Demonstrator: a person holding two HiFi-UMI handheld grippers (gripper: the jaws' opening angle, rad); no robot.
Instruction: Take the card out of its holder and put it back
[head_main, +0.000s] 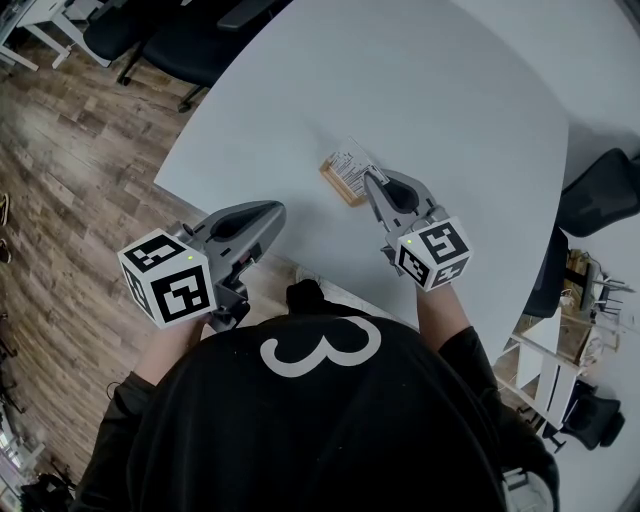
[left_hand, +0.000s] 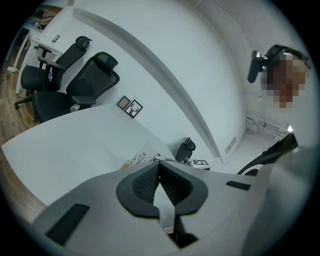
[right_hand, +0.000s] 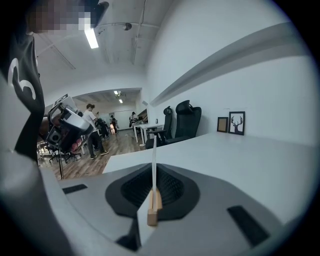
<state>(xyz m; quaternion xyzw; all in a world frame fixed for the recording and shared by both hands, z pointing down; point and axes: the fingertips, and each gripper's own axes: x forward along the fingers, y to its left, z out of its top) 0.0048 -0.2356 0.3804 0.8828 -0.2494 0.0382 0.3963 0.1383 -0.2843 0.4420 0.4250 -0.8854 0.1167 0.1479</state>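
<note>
- Print on the card (head_main: 350, 160) is too small to read.
- The right gripper (head_main: 369, 179) covers the card's near edge and part of the holder (head_main: 338, 187).
- Right gripper view: the card is edge-on, so its face is unseen.
- Chairs (head_main: 165, 45) are cut off at the head view's top edge.

At the tips of the grey-and-black right gripper (head_main: 369, 179), a white card (head_main: 351, 158) with black print, a tan wooden holder (head_main: 340, 186), and a pale grey table (head_main: 450, 100).
</note>
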